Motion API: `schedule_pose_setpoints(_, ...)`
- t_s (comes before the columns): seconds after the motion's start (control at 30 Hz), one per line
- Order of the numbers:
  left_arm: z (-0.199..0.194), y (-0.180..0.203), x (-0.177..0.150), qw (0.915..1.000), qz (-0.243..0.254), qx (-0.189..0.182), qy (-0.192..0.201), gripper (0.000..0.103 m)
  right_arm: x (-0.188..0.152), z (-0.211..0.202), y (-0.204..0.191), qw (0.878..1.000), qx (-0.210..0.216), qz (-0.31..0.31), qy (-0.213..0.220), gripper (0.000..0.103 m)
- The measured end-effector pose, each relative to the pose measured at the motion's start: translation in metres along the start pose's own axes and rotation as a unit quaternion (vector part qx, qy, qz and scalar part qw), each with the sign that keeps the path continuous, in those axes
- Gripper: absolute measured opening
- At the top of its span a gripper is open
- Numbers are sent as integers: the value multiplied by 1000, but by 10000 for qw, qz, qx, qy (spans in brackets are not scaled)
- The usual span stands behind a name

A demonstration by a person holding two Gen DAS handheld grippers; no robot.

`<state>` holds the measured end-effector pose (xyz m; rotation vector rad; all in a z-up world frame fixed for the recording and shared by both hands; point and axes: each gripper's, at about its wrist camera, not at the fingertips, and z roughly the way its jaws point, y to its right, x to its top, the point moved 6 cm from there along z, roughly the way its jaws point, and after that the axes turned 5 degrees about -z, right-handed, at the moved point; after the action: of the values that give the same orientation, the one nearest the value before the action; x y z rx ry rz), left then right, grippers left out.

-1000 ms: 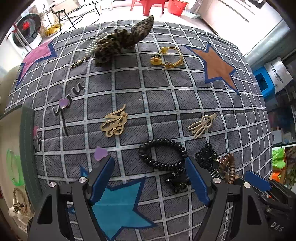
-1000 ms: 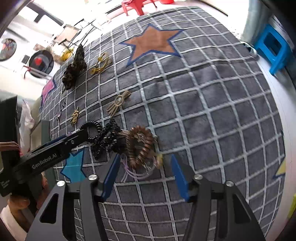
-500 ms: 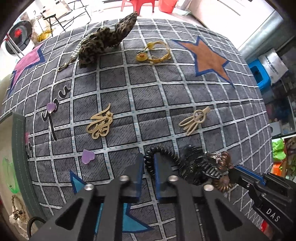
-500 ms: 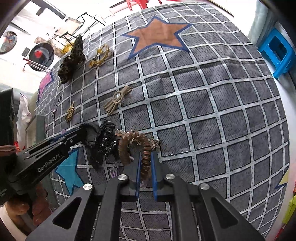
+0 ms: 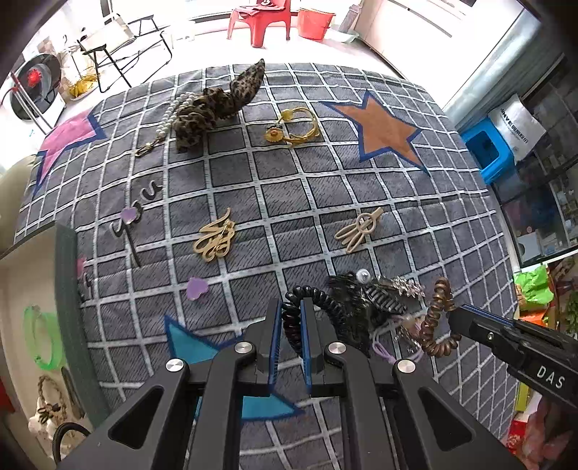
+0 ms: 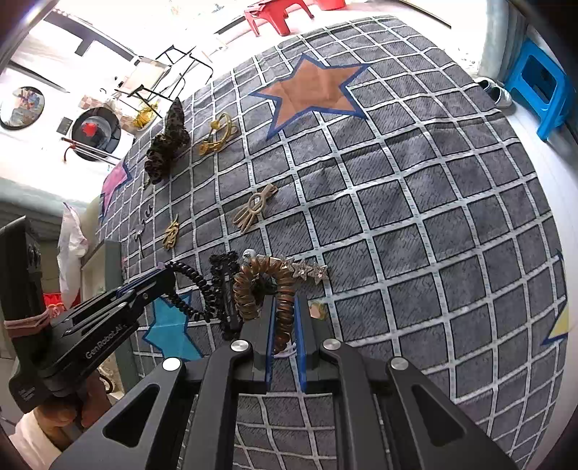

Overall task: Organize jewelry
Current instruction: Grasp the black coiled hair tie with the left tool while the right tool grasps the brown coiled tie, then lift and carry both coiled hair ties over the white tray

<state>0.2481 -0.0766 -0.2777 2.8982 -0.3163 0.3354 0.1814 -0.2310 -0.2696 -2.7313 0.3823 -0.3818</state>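
My left gripper point(image 5: 290, 313) is shut on a black coil hair tie point(image 5: 318, 302), lifted a little off the grey checked cloth point(image 5: 289, 195). To its right my right gripper point(image 6: 285, 307) is shut on a brown coil hair tie point(image 6: 253, 289), seen also as the brown coil hair tie point(image 5: 435, 318) in the left wrist view. Between the two coils lies a tangle: a black claw clip point(image 5: 365, 296), a rhinestone star clip point(image 6: 307, 269) and a lilac elastic point(image 5: 383, 349). Two gold clips point(image 5: 215, 238) point(image 5: 357, 227) rest farther up the cloth.
A leopard scrunchie with a pearl chain point(image 5: 213, 105) and a gold bracelet point(image 5: 296, 126) lie at the far side. A green-edged organizer point(image 5: 65, 318) with a green hoop point(image 5: 36, 336) stands at the left. A blue stool point(image 6: 542, 86) and red stool point(image 5: 260, 18) stand beyond the cloth.
Both grippers went from open to shut, the left on the black coil tie and the right on the brown one. Both have since risen slightly, pulling the coils up from the tangle.
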Motion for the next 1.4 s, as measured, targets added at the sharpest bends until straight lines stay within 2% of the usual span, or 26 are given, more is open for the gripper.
schedule_pose_setpoints(0.4, -42, -8, -32, 10000, 37, -60, 20, 12, -27, -28, -21, 10000, -24, -32, 5, 11)
schedule_pose_setpoints(0.7, -74, -28, -53, 9999, -45, -62, 98, 12, -42, -37, -46, 9999, -64, -132, -29, 11)
schedule_pose_setpoints(1.0, -99, -68, -74, 9992, -339, -58, 182, 12, -57, -35, -83, 9992, -88, -367, -128, 11)
schedule_pose_setpoints(1.4, -125, -141, -95, 9955, -877, 81, 340, 12, -67, -19, -149, 9961, -5, -832, -277, 11)
